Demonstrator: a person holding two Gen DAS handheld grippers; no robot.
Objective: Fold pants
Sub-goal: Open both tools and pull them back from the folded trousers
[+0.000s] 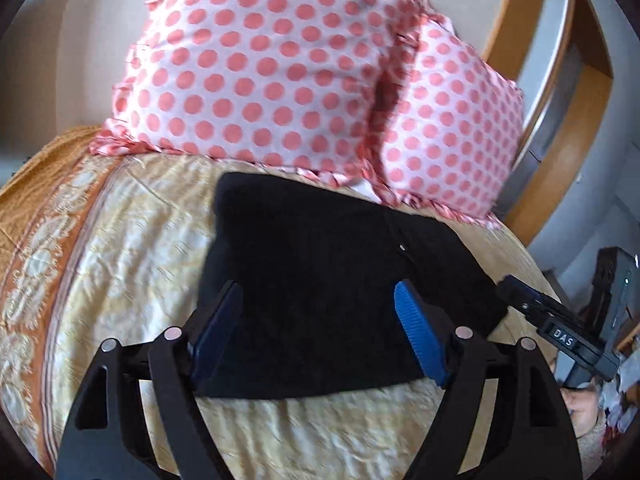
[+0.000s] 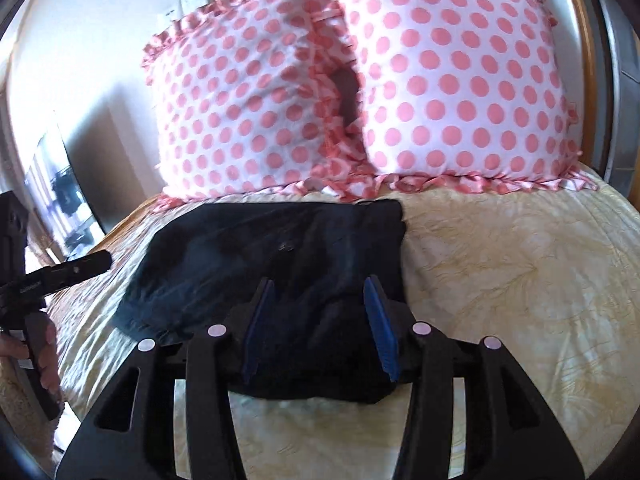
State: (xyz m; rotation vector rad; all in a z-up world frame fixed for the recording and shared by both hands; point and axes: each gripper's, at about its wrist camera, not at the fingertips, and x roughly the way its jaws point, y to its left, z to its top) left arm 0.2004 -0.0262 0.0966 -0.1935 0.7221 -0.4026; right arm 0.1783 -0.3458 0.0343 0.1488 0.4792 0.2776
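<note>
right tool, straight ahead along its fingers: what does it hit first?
Probably the folded black pants, lying between and ahead of the open right tool; the polka-dot pillows sit farther back. Height above the fabric is unclear.

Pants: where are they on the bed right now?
The black pants lie folded on the yellow bedspread, just in front of the polka-dot pillows. In both wrist views they sit centre frame, with each open gripper's fingers over their near edge.

Folded black pants [image 2: 272,264] lie on the bedspread [image 2: 520,280] below two polka-dot pillows [image 2: 460,92], right gripper [image 2: 320,328] fingers apart.
</note>
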